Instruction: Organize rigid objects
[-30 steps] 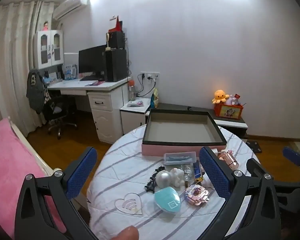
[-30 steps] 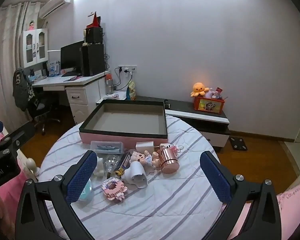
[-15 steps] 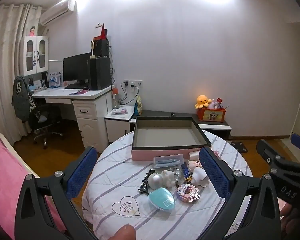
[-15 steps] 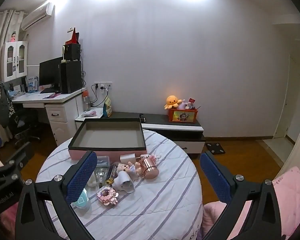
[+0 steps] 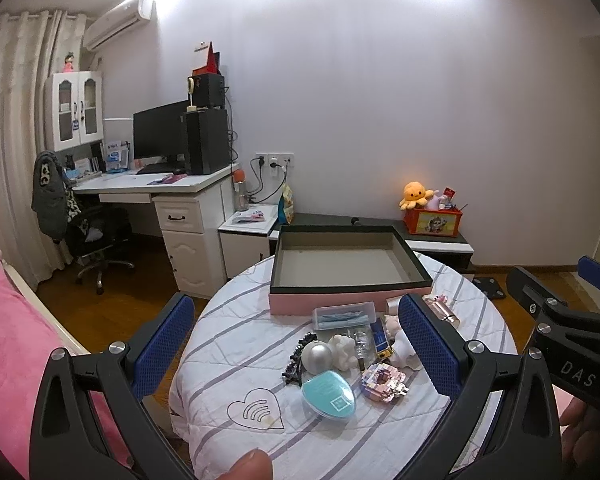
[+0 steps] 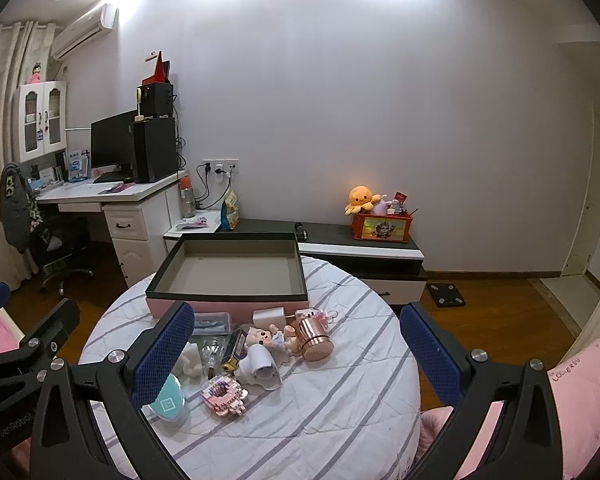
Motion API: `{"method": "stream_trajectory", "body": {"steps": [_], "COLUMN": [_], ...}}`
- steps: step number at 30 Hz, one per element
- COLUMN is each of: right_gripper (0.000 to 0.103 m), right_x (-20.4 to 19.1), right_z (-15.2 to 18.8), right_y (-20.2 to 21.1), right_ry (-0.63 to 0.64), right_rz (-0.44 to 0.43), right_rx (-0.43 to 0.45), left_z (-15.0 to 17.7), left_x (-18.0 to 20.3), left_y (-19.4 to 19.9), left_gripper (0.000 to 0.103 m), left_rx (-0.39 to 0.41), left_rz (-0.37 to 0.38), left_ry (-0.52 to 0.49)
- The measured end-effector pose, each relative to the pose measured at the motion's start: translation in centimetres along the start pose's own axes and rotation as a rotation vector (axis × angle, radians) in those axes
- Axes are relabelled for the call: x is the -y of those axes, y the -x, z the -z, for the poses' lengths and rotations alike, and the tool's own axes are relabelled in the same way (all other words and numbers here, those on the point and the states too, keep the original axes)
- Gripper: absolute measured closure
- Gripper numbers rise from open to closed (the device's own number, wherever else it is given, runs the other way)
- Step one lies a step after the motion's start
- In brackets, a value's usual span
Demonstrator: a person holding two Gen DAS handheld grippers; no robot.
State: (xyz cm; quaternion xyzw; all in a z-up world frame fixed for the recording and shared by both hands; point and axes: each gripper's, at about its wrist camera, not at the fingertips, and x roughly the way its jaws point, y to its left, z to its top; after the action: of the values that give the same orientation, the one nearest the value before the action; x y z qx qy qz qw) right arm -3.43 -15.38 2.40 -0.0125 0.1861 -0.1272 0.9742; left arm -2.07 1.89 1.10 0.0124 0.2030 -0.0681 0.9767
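Both claws, left claw (image 5: 292,344) and right claw (image 6: 296,350), hang released; approach the shiny rose-gold metal cylinder (image 6: 314,338) squarely, then lift it into the shallow pink-sided, black-rimmed box (image 6: 228,307) at the counter's far edge.

We are looking into a home bedroom: a pink bed (image 5: 8,344), a computer desk (image 5: 152,188), curtains (image 5: 8,120), an air conditioner (image 5: 120,20) and a plush toy (image 5: 416,194) are showing it.

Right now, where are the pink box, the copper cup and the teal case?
pink box (image 6: 228,305), right wrist view, pink front wall
copper cup (image 6: 314,336), right wrist view, its side
teal case (image 5: 329,397), left wrist view, top face
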Motion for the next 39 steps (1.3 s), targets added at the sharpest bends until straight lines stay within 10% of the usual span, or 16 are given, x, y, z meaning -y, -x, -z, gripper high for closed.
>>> {"method": "stream_trajectory", "body": {"steps": [39], "right_gripper": [0.0], "right_x": [-0.3], "right_z": [-0.8], "right_y": [-1.3], "right_ry": [-0.006], "right_rz": [-0.028], "right_rx": [0.001], "left_z": [-0.9], "left_x": [0.0], "left_y": [-0.6], "left_gripper": [0.0], "left_rx": [-0.01], "left_rz": [-0.013], "left_ry": [0.001]}}
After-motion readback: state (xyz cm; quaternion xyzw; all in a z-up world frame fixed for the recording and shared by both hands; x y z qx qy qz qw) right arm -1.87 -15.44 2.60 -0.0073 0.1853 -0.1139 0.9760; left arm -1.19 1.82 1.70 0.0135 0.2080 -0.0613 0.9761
